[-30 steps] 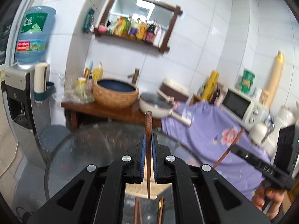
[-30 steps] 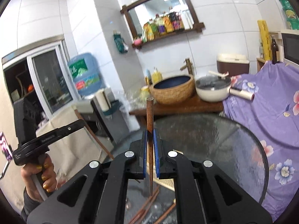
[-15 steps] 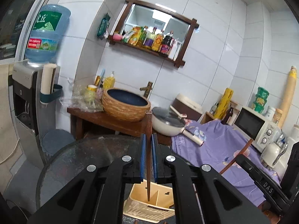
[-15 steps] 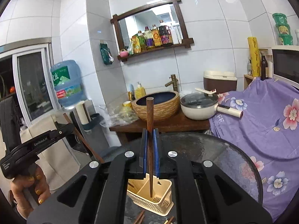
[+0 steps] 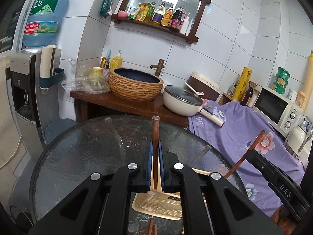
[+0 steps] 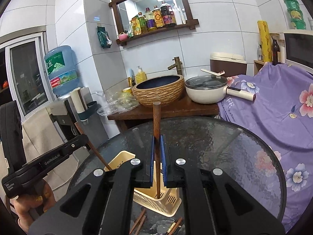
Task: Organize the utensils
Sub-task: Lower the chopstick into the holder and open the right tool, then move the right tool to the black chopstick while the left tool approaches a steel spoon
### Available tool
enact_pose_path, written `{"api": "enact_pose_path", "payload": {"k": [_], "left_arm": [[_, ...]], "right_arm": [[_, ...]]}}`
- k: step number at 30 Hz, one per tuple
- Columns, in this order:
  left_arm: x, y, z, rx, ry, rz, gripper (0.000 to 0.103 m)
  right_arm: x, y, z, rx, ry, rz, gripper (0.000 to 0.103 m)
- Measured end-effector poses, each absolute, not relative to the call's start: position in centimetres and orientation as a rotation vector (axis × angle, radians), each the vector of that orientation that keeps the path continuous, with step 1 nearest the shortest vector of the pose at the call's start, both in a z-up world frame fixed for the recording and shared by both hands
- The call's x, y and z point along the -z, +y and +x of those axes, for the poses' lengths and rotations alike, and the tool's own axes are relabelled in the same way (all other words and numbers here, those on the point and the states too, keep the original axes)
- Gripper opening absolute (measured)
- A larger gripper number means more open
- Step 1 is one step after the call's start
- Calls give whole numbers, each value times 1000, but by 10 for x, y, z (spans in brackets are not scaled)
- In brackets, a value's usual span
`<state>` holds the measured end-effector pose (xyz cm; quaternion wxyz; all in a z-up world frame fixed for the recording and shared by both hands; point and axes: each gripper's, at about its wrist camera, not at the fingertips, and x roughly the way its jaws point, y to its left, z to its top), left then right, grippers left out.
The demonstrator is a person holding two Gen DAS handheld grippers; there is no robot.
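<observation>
My left gripper [image 5: 154,148] is shut on a brown wooden chopstick [image 5: 155,137], held upright with its lower end over the cream plastic utensil holder [image 5: 156,205]. My right gripper [image 6: 158,139] is shut on another brown chopstick [image 6: 156,121], whose tip reaches into the cream utensil holder [image 6: 168,201]. The left gripper [image 6: 58,152] also shows at the left of the right wrist view, its chopstick slanting into the holder's far corner. The right gripper body [image 5: 277,184] shows at the right of the left wrist view. Loose chopsticks [image 6: 139,221] lie on the table in front of the holder.
The holder stands on a round glass table [image 6: 225,146]. Behind it a wooden counter [image 5: 121,101] bears a woven basin [image 5: 136,86] and a white lidded pan [image 5: 183,100]. A purple flowered cloth [image 6: 273,105] covers furniture at the right. A water dispenser [image 5: 25,90] stands at the left.
Both grippers have come down toward the table, each with its chopstick. The holder has come into view below them, and the chopstick tips have dropped into it.
</observation>
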<state>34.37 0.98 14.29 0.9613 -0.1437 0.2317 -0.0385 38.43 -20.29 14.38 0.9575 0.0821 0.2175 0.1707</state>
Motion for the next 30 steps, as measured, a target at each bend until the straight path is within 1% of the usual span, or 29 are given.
{"api": "enact_pose_path", "payload": {"k": [8,9,10,11,12,13,14,15,16,17,19,20,22,24,27,30], "left_arm": [[-125,10,348,78,517,-287,6],[-124,10,348,79,518,-287,7],[-123,10,347,85,521,-284,9],[-123,9,347,87,524,-280,13],[-122,8,346,86,524,-273,23],[-122,7,345,87,522,-269,39],[-122,7,343,89,516,-268,48],[-123,8,340,90,503,-270,58],[-124,8,337,90,492,-271,61],[-125,8,333,89,483,-266,63],[-125,7,327,99,482,-250,71],[-124,6,323,103,480,-246,72],[-123,7,313,108,466,-237,79],[-119,10,303,105,459,-233,84],[-109,14,292,111,484,-240,85],[-97,17,280,97,495,-218,89]], "right_arm": [[-131,-205,386,-327,461,164,7],[-130,-207,385,-324,462,161,7],[-129,-207,385,-320,462,160,7],[-127,-207,385,-319,467,156,7],[-126,-207,384,-318,471,153,8],[-125,-208,383,-315,472,150,9],[-124,-208,381,-312,471,148,16],[-123,-209,379,-317,468,148,32],[-123,-210,377,-317,462,149,42],[-122,-212,372,-307,450,150,57],[-121,-215,365,-299,436,151,59],[-119,-216,361,-298,441,150,59],[-114,-220,354,-312,454,161,60],[-105,-221,347,-320,485,154,60],[-85,-222,338,-329,558,148,60],[-60,-220,330,-339,634,127,60]]}}
